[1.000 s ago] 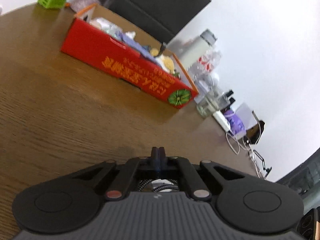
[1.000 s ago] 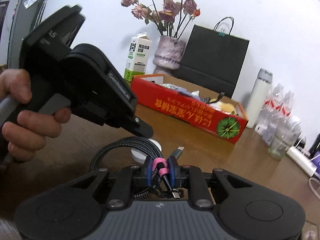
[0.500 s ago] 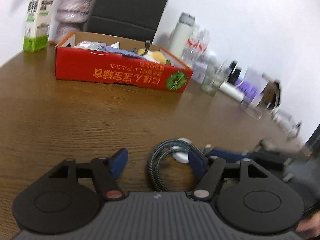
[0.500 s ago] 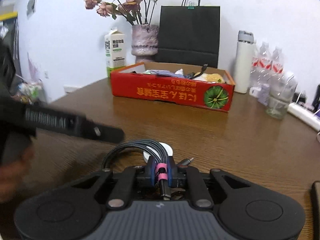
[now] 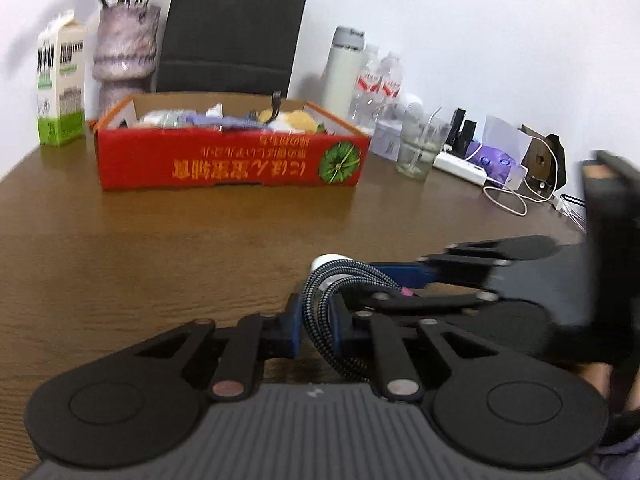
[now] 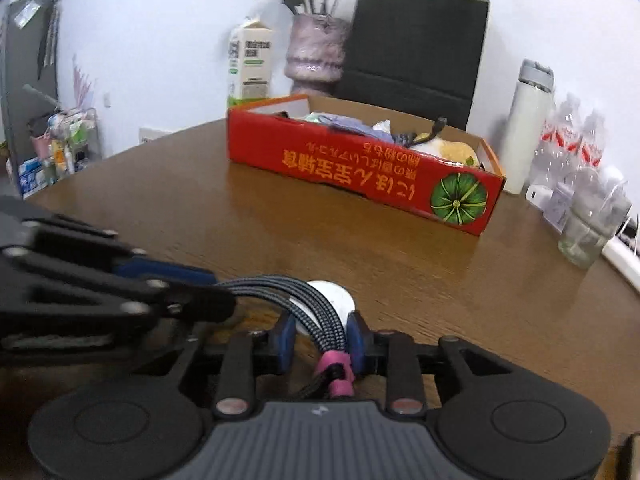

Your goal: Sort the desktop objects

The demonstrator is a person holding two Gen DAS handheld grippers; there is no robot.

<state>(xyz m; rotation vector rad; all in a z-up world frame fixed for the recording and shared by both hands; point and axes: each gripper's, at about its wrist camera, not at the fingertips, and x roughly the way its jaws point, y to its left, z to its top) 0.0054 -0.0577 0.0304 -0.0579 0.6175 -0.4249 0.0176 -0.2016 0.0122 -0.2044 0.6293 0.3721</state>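
A coiled braided charging cable point(image 5: 340, 292) with a white round puck point(image 6: 334, 294) and a pink band point(image 6: 338, 368) is held low over the brown table point(image 5: 160, 248). My left gripper point(image 5: 318, 322) is shut on one side of the coil. My right gripper point(image 6: 320, 340) is shut on the coil by the pink band; it also shows at the right of the left wrist view point(image 5: 404, 276). The left gripper shows at the left of the right wrist view point(image 6: 192, 296). A red cardboard box point(image 5: 228, 160) holding several items stands further back on the table.
Behind the box stand a milk carton point(image 5: 60, 84), a vase of flowers point(image 5: 124, 52) and a black paper bag point(image 5: 232, 28). To the right are a white flask point(image 5: 344, 68), water bottles point(image 5: 380, 84), a glass point(image 5: 418, 148), a power strip point(image 5: 464, 168) and white cables point(image 5: 508, 200).
My left gripper swung around from the box side, opened, came down beside the cable and closed on the coil. My right gripper kept its hold on the cable throughout.
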